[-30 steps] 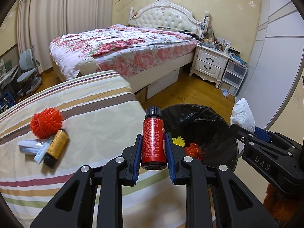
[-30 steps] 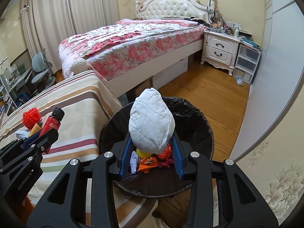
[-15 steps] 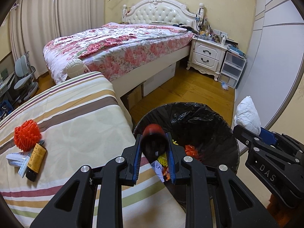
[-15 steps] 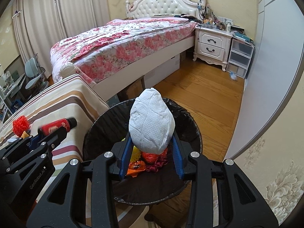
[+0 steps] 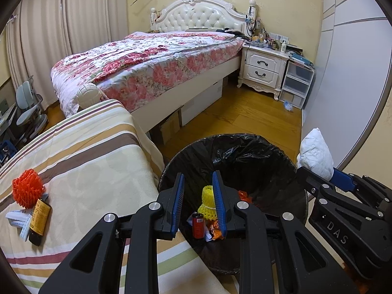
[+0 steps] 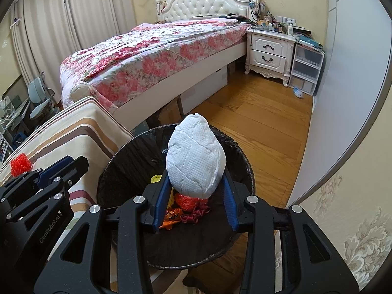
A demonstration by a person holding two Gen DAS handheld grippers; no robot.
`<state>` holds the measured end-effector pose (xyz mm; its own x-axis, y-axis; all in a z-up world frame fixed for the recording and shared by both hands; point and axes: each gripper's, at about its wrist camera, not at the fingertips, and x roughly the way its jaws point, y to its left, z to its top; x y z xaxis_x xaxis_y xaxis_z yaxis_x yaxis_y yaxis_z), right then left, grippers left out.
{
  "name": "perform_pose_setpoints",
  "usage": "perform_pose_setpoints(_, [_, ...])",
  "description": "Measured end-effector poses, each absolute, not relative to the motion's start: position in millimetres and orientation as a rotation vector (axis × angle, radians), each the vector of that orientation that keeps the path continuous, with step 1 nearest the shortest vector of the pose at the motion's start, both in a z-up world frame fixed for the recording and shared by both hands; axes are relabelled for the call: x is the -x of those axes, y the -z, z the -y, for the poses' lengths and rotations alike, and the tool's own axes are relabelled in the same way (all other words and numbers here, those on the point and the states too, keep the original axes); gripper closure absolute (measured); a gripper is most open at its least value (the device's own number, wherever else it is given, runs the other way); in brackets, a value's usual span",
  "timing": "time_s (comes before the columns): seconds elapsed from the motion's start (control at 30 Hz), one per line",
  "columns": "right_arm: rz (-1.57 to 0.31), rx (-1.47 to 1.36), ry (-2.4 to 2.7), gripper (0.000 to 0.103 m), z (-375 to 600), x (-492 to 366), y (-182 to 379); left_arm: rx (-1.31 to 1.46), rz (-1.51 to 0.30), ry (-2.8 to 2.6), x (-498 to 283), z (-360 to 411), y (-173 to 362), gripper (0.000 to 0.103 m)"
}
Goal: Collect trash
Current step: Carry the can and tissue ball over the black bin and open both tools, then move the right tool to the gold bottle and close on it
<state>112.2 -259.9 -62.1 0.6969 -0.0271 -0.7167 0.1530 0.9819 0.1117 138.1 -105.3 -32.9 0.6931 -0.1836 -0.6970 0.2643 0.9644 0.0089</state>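
Note:
My left gripper (image 5: pixel 198 175) hangs over the black-lined trash bin (image 5: pixel 245 137), jaws opening with nothing between them. Below it the red bottle (image 5: pixel 198 225) lies in the bin beside a yellow foam net (image 5: pixel 207 203) and orange scraps. My right gripper (image 6: pixel 197 176) is above the bin (image 6: pixel 245 156) too, its jaws opening; the white paper wad (image 6: pixel 194 161) still sits between the pads, unmoved. On the striped cloth lie an orange foam net (image 5: pixel 27 191), a small brown bottle (image 5: pixel 39 218) and white packets (image 5: pixel 17 218).
The striped table cloth (image 5: pixel 85 171) borders the bin on the left. Behind stand a floral bed (image 5: pixel 152 68), a white nightstand (image 5: pixel 263 71), plastic drawers (image 5: pixel 296 83) and wood floor (image 5: pixel 257 117). A grey wardrobe door (image 5: pixel 355 73) runs along the right.
The red bottle tipped forward out of my left gripper and now lies in the bin. Both grippers moved further over the bin. The right jaws have widened slightly around the wad.

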Motion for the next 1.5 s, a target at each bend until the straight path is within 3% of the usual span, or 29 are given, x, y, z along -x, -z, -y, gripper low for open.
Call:
perform_pose_setpoints(0.03, [-0.792, -0.171, 0.104, 0.054, 262, -112, 62, -0.115, -0.768, 0.249, -138, 106, 34, 0.069])
perform_pose_setpoints(0.1, [-0.787, -0.173, 0.114, 0.051, 264, -110, 61, -0.112, -0.767, 0.243, -137, 106, 35, 0.057])
perform_pose_setpoints(0.2, [-0.781, -0.173, 0.128, 0.047, 267, -108, 61, -0.111, -0.765, 0.235, -136, 103, 36, 0.047])
perform_pose_setpoints(0.4, [-0.786, -0.177, 0.137, 0.044, 267, -106, 61, -0.096, -0.757, 0.220, -134, 96, 32, 0.037])
perform_pose_setpoints(0.63, [-0.787, -0.164, 0.113, 0.038, 254, -103, 59, -0.080, -0.726, 0.180, -128, 77, 20, 0.034])
perform_pose_setpoints(1.5, [-0.825, -0.050, -0.223, 0.036, 88, -106, 49, 0.054, -0.737, -0.169, -71, -106, 20, 0.031])
